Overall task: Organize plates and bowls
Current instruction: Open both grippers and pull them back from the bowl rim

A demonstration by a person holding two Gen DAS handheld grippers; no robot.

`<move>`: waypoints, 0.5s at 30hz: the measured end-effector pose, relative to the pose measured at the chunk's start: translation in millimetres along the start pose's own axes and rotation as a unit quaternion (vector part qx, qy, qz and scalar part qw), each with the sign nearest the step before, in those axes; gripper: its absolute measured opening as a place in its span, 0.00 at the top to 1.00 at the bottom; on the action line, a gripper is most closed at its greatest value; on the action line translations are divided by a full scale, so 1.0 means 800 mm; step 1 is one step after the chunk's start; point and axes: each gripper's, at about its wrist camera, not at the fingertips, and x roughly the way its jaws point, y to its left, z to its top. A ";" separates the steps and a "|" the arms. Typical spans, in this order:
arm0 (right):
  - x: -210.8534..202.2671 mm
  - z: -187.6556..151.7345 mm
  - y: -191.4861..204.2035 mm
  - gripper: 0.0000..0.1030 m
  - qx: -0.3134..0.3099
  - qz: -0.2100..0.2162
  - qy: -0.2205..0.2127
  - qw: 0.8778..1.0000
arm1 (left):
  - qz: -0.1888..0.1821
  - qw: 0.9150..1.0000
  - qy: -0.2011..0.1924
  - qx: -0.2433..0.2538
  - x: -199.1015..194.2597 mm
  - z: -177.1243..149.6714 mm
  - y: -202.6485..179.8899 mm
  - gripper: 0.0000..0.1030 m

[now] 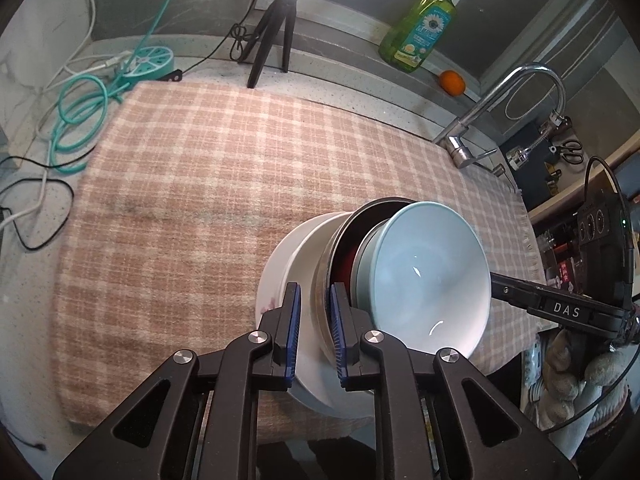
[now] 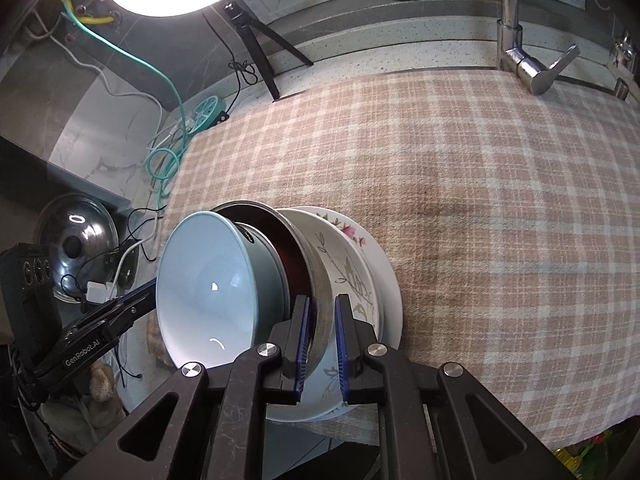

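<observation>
Left gripper: pitched steeply downward, black linkage arms in the foreground, blue-padded fingers drawn narrow and pinching the near rims of the stacked crockery, with the white plate edge and the metal bowl wall between the pads. Right gripper: likewise pointed steeply down from the opposite side, its blue pads clamped on the rim of the same metal bowl, one pad inside and one outside. Stack of dishes: standing tilted on edge rather than flat, over the near border of the pink-and-white checked cloth, directly at both sets of fingertips. Contents, outermost to innermost: plain white plate; floral plate with pink blossom and grey stem pattern; steel bowl with dark red interior; pale blue bowl, glossy, nested in the metal one and facing away from the plates. Beyond the fingers, well apart: black tripod, green detergent bottle, orange, chrome faucet.
</observation>
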 end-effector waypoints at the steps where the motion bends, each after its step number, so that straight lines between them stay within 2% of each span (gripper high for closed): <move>1: -0.001 -0.001 -0.001 0.87 0.001 -0.001 -0.003 1.000 | 0.003 1.000 -0.002 0.001 -0.001 0.000 0.000 0.87; 10: -0.018 -0.005 0.000 0.78 -0.014 -0.017 -0.037 0.999 | 0.024 0.999 -0.029 -0.013 -0.021 0.001 0.014 0.86; 13: -0.027 -0.005 0.003 0.75 -0.023 -0.021 -0.052 0.998 | 0.031 0.998 -0.041 -0.019 -0.031 -0.001 0.018 0.79; 15: -0.034 -0.008 0.005 0.73 -0.034 -0.028 -0.064 0.997 | 0.039 0.998 -0.049 -0.020 -0.038 -0.004 0.017 0.79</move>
